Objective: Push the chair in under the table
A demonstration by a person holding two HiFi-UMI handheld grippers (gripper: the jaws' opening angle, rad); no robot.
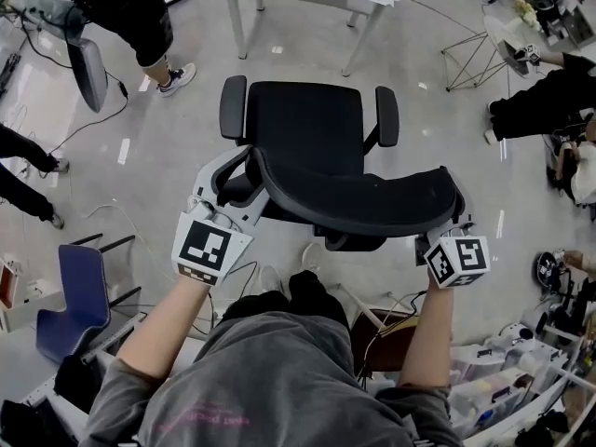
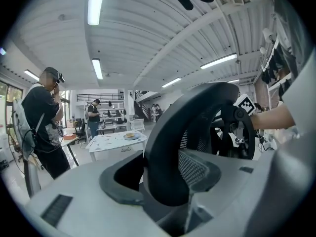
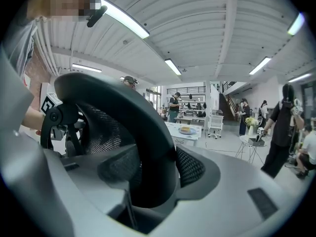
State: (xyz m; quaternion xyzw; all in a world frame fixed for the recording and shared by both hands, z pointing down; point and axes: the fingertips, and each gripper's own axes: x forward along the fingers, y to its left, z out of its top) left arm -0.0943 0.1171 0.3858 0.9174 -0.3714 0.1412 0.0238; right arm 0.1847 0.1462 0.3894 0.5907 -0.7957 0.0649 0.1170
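Note:
A black office chair [image 1: 303, 128] stands on the grey floor with its seat toward a white table [image 1: 244, 19] at the top of the head view. Its curved mesh backrest [image 1: 363, 203] faces me. My left gripper [image 1: 233, 189] is at the backrest's left end. In the left gripper view the backrest rim [image 2: 168, 142] sits between the jaws of the left gripper [image 2: 165, 181], pads against it. My right gripper [image 1: 447, 236] holds the right end. The right gripper view shows the rim [image 3: 133, 117] pinched the same way by the right gripper [image 3: 148, 181]. The table [image 3: 185, 132] lies straight beyond.
A person [image 1: 140, 17] stands at the far left of the table. Other people [image 1: 540, 101] sit at the right near a wire stand [image 1: 470, 59]. A blue chair [image 1: 74, 296] is at my left, with boxes and cables [image 1: 503, 380] at my right.

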